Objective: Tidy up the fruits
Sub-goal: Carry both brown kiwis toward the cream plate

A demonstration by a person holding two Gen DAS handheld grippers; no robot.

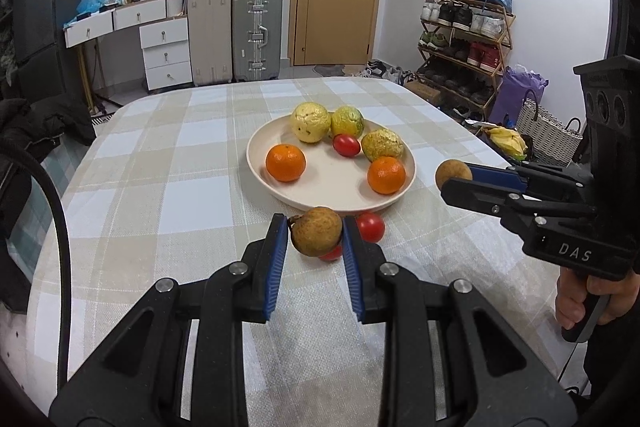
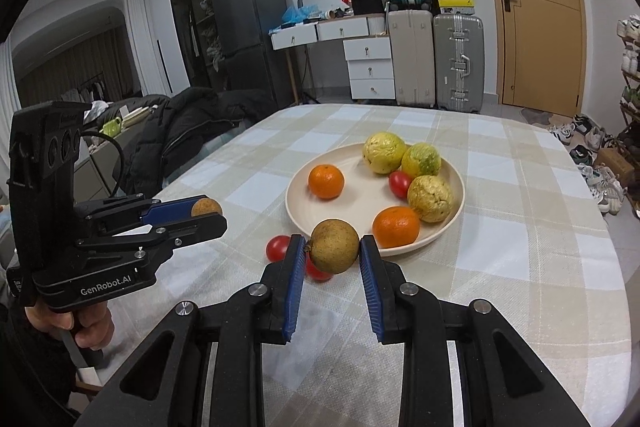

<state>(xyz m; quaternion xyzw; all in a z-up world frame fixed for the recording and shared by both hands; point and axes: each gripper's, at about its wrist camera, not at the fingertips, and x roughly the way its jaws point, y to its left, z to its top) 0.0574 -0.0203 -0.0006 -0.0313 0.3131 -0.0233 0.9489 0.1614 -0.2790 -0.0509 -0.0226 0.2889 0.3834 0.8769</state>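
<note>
**Checked worktop: both claws loaded**

Checked-cloth worktop (image 1: 160, 187) carries a cream plate (image 1: 320, 187) with two oranges, three yellow-green fruits and one cherry tomato (image 1: 346, 145).

Left claw (image 1: 315, 235) is clamped on a brown round fruit (image 1: 316, 235), held just short of the plate's near rim. Two cherry tomatoes lie on the cloth right behind it.

Right claw (image 2: 333, 249) is clamped on a second brown fruit (image 2: 335, 246), at the plate's near edge, beside an orange (image 2: 396, 225).
</note>
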